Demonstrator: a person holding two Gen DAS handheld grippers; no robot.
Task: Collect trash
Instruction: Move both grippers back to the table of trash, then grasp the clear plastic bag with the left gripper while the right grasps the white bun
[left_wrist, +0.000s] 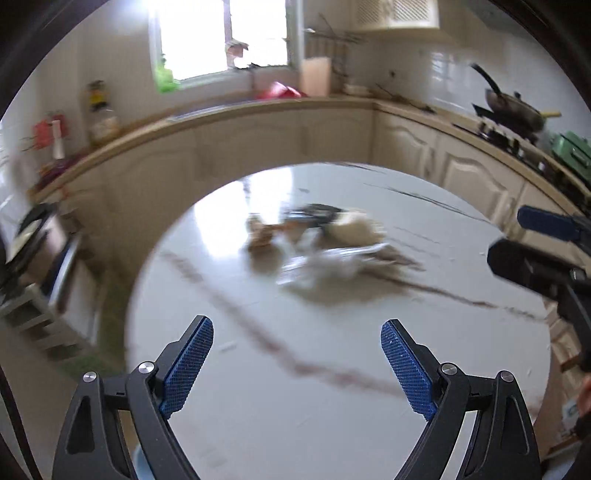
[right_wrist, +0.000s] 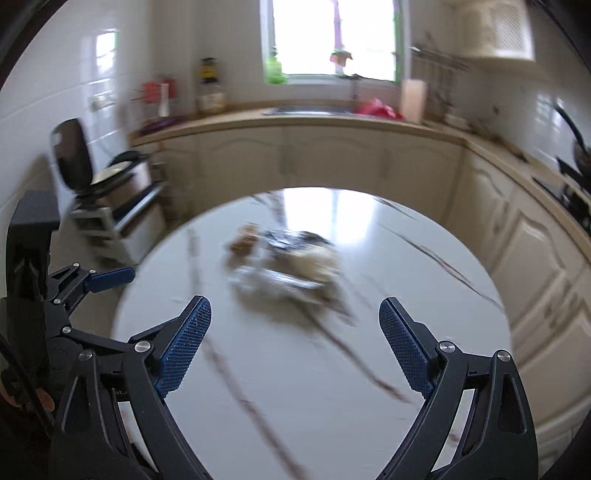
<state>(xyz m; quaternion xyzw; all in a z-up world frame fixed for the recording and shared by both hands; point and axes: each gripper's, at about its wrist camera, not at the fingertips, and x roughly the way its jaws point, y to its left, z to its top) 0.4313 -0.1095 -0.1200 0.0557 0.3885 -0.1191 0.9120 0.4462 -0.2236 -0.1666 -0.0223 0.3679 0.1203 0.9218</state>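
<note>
Both wrist views look steeply down across the round tabletop (left_wrist: 332, 406) toward the window (right_wrist: 332, 37), set back from the blurred trash pile (right_wrist: 288, 266) they share.

Trash (left_wrist: 317, 240) mid-table (left_wrist: 369, 424) (blurred), counter (left_wrist: 258, 107) behind.

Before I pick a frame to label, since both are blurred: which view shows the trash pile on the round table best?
The left wrist view, marginally: the trash pile lies nearer there, with a brown scrap, a dark wrapper and a pale crumpled wad separable. The right wrist view shows the same pile smaller and more smeared. Neither is sharp enough to identify the pieces.
</note>
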